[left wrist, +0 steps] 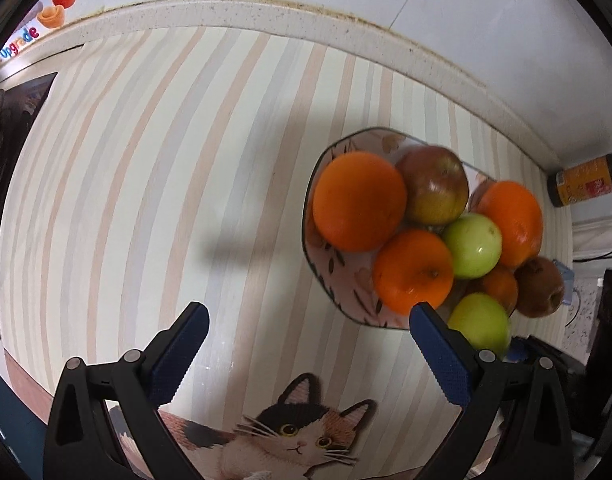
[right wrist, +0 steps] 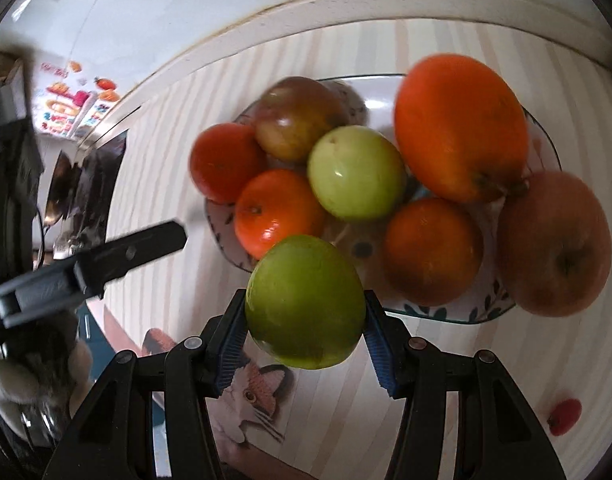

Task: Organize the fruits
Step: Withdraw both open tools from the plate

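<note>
Gripping a green apple [right wrist: 305, 301] between its blue pads, the right tool [right wrist: 304, 330] is partly open, clamped on both sides of the fruit, which hangs above the near rim of a patterned fruit plate [right wrist: 446, 314]. That plate sits on a striped tabletop [left wrist: 154, 168] with a cat picture [left wrist: 298, 436] at its near edge, and holds several oranges, a second green apple [right wrist: 356, 172], a reddish-green apple [right wrist: 298, 118] and a brownish apple [right wrist: 554, 244]. The left tool [left wrist: 310, 316] stands wide open with nothing between its pads, above bare tabletop just left of the plate. A dark bottle [left wrist: 584, 180] lies near the wall, and a small red item [right wrist: 564, 416] lies on the tabletop to the right
</note>
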Action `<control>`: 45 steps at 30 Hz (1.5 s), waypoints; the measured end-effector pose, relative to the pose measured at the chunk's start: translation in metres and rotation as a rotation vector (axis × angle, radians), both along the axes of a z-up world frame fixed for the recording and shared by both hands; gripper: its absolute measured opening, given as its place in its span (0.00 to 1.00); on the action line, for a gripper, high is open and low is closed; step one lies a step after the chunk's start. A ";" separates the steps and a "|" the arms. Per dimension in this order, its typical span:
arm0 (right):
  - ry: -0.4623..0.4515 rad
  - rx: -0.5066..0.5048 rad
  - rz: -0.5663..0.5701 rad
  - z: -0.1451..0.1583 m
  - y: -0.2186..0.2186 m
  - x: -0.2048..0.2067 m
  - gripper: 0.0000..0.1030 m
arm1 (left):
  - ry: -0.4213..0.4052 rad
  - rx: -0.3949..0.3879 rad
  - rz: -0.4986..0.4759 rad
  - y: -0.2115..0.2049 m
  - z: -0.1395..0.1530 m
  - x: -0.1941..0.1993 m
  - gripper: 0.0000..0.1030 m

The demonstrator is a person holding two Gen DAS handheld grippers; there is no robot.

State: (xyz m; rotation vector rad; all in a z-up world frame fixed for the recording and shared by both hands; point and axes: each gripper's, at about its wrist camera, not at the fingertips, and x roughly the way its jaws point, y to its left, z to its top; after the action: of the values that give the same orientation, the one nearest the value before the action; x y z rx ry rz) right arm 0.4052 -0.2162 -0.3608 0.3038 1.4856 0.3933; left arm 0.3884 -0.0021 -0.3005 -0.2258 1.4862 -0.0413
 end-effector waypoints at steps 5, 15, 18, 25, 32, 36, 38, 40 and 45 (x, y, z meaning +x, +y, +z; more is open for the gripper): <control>0.011 0.000 -0.095 -0.015 -0.007 0.000 0.56 | 0.007 0.017 -0.017 -0.006 -0.006 -0.006 1.00; 0.020 0.052 -0.240 -0.017 -0.015 -0.003 0.60 | 0.023 0.028 -0.048 -0.012 -0.014 -0.011 1.00; 0.010 0.056 -0.246 -0.013 -0.018 -0.005 0.61 | 0.024 0.025 -0.053 -0.012 -0.015 -0.014 1.00; 0.008 0.032 -0.250 -0.003 -0.021 -0.013 0.69 | 0.003 0.041 -0.072 -0.017 -0.008 -0.019 1.00; -0.180 -0.285 -0.185 0.054 -0.013 -0.037 0.94 | -0.097 0.113 -0.095 -0.020 0.033 -0.038 1.00; -0.288 -0.392 -0.190 0.092 -0.015 -0.055 0.95 | -0.157 0.133 -0.112 -0.021 0.064 -0.054 1.00; -0.320 -0.413 -0.199 0.105 -0.019 -0.066 0.95 | -0.192 0.137 -0.116 -0.021 0.082 -0.065 1.00; -0.339 -0.418 -0.208 0.119 -0.025 -0.074 0.95 | -0.218 0.143 -0.122 -0.021 0.095 -0.070 1.00; -0.382 -0.407 -0.238 0.149 -0.025 -0.104 0.96 | -0.284 0.148 -0.138 -0.022 0.130 -0.097 1.00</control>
State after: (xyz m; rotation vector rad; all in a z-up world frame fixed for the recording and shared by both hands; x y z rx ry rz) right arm 0.3011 -0.2410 -0.2116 0.0706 1.1054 -0.0473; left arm 0.2913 -0.0245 -0.1707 0.0039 1.2137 -0.0707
